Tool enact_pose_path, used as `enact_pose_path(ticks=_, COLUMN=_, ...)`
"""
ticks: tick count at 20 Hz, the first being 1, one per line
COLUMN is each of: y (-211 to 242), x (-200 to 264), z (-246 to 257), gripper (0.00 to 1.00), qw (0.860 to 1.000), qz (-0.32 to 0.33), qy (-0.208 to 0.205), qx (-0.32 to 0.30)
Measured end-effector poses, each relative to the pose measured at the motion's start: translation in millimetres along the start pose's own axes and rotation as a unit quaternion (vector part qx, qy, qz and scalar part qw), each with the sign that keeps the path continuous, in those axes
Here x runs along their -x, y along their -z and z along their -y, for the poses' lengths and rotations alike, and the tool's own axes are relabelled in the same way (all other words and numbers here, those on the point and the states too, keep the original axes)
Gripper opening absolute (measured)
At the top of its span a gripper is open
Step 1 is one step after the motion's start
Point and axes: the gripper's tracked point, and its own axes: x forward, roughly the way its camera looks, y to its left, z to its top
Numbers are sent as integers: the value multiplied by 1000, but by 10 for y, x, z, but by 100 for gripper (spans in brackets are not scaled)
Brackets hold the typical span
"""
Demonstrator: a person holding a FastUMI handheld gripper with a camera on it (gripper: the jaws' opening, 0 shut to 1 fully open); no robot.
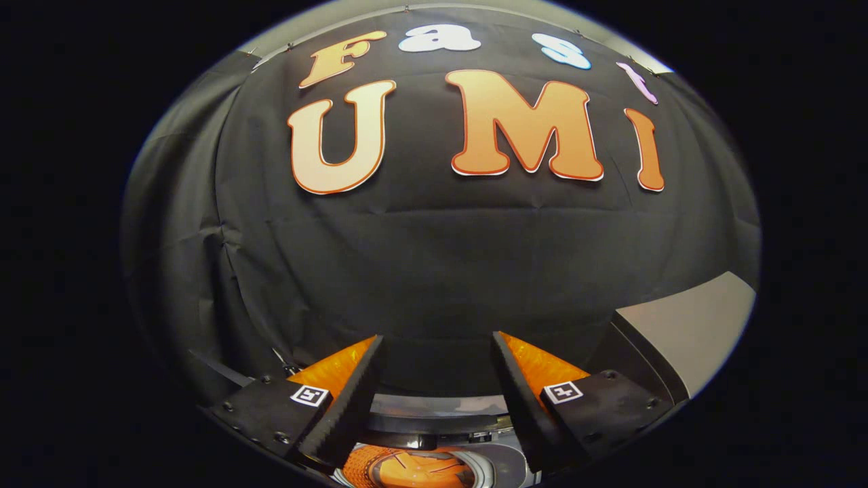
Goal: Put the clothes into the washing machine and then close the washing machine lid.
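Orange-lit drum of washing machine (413,468) low at bottom centre of frame, glimpsed between fingers of gripper (437,386).

Spread wide, gripping nothing; tilted up at black cloth wall (434,257), so machine sits beneath and just ahead of fingertips. Round opening facing upward toward fingers, hence drum axis judged roughly vertical, though too little visible to be sure; lid position not clear, clothes not made out. Grey panel (685,318) at lower right, near right-hand finger. Risks, as judgement: reaching down blind with drum barely in sight, knocking fingertips on rim; catching grey panel on swing; closing lid before any garment inside, since none held now.
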Motion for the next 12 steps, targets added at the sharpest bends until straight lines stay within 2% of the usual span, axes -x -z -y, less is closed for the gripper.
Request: enact_pose_path(ticks=12, y=337, x=482, z=-24, gripper=99, qw=1000, qz=1, qy=-1, qx=3)
